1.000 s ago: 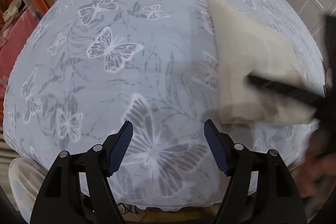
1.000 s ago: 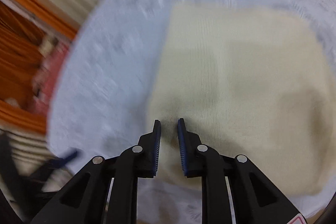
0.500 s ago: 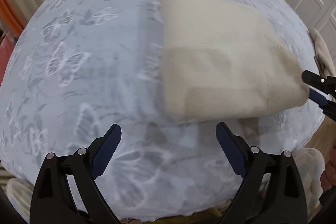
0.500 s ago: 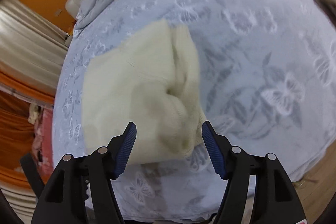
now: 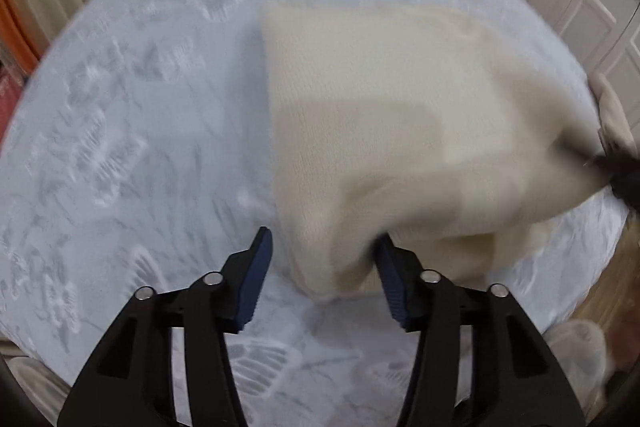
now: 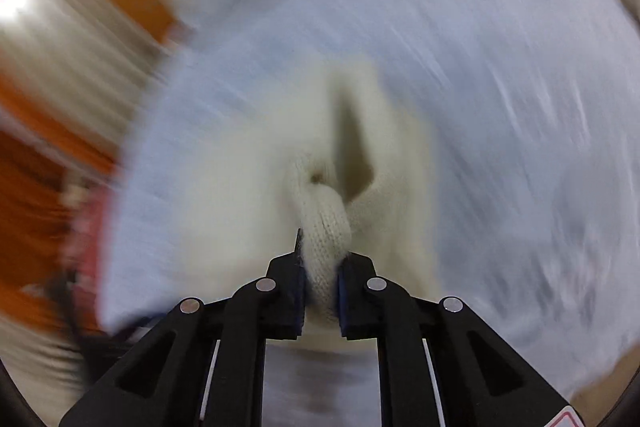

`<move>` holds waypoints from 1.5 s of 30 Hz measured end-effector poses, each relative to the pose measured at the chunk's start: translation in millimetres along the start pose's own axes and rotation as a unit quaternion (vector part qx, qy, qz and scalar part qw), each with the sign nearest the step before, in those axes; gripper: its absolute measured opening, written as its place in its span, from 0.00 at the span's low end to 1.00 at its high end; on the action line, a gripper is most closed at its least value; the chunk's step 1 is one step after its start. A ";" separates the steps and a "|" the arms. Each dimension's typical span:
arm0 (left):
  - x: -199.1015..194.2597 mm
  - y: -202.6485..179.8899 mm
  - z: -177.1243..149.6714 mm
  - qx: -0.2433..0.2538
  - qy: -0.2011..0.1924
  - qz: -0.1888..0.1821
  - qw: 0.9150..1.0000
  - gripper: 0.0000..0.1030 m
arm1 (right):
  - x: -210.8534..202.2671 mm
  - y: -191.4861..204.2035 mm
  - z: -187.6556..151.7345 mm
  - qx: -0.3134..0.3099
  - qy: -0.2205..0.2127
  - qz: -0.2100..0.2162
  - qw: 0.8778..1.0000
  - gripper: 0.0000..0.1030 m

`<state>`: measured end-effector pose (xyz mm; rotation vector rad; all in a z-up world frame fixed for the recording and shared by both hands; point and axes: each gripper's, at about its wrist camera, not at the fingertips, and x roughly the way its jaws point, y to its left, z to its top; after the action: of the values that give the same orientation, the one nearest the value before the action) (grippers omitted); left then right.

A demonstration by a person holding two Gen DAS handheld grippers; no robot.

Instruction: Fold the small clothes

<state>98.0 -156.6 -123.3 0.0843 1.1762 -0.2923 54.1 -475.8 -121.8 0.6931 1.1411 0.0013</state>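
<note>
At the left of the left wrist view the bed point(image 5: 132, 131) is bare butterfly-print sheet, so there is room there to lay a fold, but the picture is smeared and fine detail is lost. The knit point(image 5: 400, 131), a cream woollen piece, lies on the right half of the bed with its near corner humped up. The left gripper point(image 5: 324, 267) stands wide open with that corner between its jaws; the right pad seems to touch or be hidden by the wool, the left pad is clear of it, and nothing is gripped. If it shuts here it may catch only the top layer, and the layers under it would slide apart and spoil the fold. Further right, the knit's far corner is drawn to a point at a dark blurred shape at the frame edge, which I take for the right gripper point(image 6: 320, 259). In its own view that gripper is shut on a thick roll of the knit point(image 6: 324, 227), bunched rather than flat. That bunched hold is the main risk: a roll can creep out of the pads under a pull, or the pull can drag the whole knit across the sheet before the left has any hold. Lifting one-sided would also skew the edges.
</note>
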 end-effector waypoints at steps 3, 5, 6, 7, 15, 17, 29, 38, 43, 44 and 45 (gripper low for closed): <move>-0.6 -2.0 -10.2 0.018 -0.004 0.023 1.000 0.74 | -30.4 -13.4 -2.8 0.043 -0.028 0.047 0.998 0.16; -8.5 3.0 -19.1 0.028 -0.015 0.041 0.999 0.83 | -51.9 -7.4 -6.6 0.030 -0.055 0.032 0.998 0.23; -12.0 5.4 -22.9 0.029 -0.017 0.042 0.999 0.83 | -59.4 -1.1 -10.6 0.025 -0.063 0.027 0.997 0.23; -16.7 13.2 -28.2 0.030 -0.019 0.042 0.999 0.84 | -71.5 5.2 -19.6 0.018 -0.072 0.028 0.997 0.25; -33.1 69.2 -58.9 -0.039 -0.003 0.052 0.998 0.86 | -11.1 88.3 -96.9 -0.096 0.029 0.046 0.994 0.26; -38.9 75.5 -62.6 -0.040 -0.002 0.061 0.997 0.86 | 11.0 110.4 -105.3 -0.133 0.044 0.046 0.989 0.26; -94.1 99.6 -54.9 -0.035 -0.064 0.076 0.994 0.87 | 63.5 176.7 -99.7 -0.225 0.008 0.025 0.974 0.50; -120.7 124.2 -39.4 -0.081 -0.101 0.071 0.989 0.88 | 76.0 181.0 -115.7 -0.237 0.018 0.044 0.970 0.52; -117.9 113.4 -35.3 -0.087 -0.094 0.058 0.990 0.88 | 74.0 170.5 -124.8 -0.207 0.108 0.180 0.955 0.43; -117.8 111.0 -34.9 -0.086 -0.093 0.056 0.990 0.88 | 66.6 169.1 -127.9 -0.202 0.113 0.189 0.954 0.42; -117.9 106.5 -33.2 -0.081 -0.091 0.057 0.991 0.88 | 54.8 166.8 -126.2 -0.203 0.092 0.173 0.959 0.42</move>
<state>55.5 -25.9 -37.1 -0.0174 1.0053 -0.0993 29.9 -261.1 -112.5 0.5213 1.1372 0.5945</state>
